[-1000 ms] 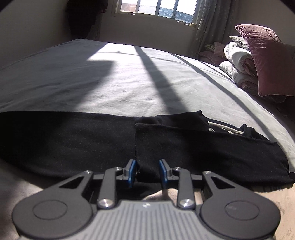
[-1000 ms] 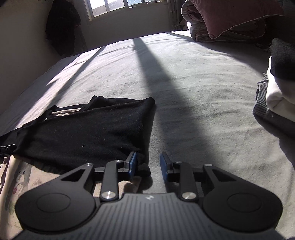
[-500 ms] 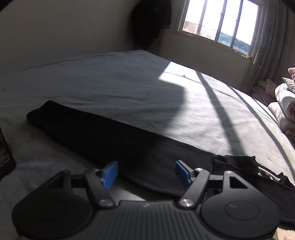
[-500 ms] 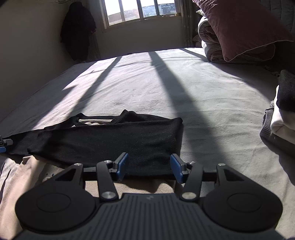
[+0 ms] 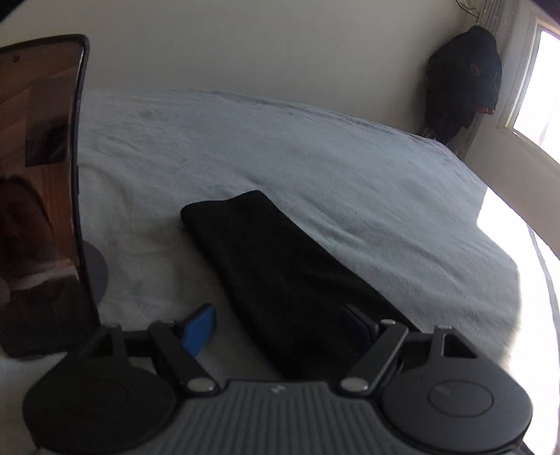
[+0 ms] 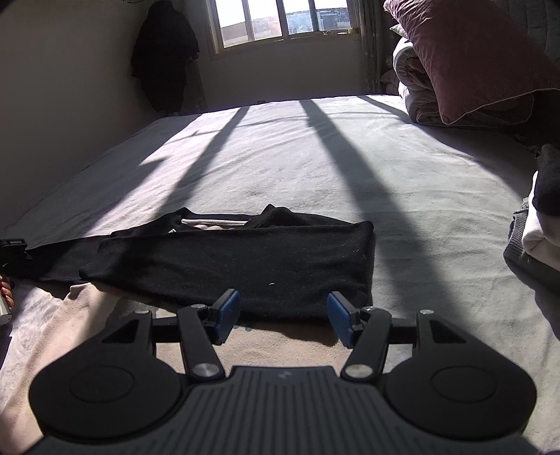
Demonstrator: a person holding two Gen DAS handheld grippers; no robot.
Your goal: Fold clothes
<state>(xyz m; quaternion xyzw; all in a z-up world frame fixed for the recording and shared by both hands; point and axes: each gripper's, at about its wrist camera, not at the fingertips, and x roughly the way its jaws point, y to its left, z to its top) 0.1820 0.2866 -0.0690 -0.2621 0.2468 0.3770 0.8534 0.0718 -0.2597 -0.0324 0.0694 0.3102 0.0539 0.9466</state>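
Sunlit grey bedsheet (image 6: 350, 168) fills most of what I see, crossed by long window-bar shadows, with a window (image 6: 280, 21) at the far wall and a dark coat (image 6: 164, 59) hanging in the corner beside it.

My right gripper (image 6: 283, 316) has just been opening its jaws; they stand apart with nothing between the blue pads. Just ahead of it, and a little above the fingertips in view, lies the black garment (image 6: 245, 259), folded lengthwise into a long band running off to the left. Its near edge sits just beyond the pads, not touching them. To the right of this claw, a stack of folded clothes (image 6: 539, 224) rests at the bed's edge, and farther up, a maroon pillow (image 6: 472, 59) leans on rolled bedding.

My left gripper (image 5: 280, 330) has also just been spreading its jaws wide. The narrow end of the same black garment (image 5: 280, 266) runs between its fingers from the claw's base outward, but the pads do not press on it. A phone on a stand (image 5: 38, 196) rises close on the left of this claw.
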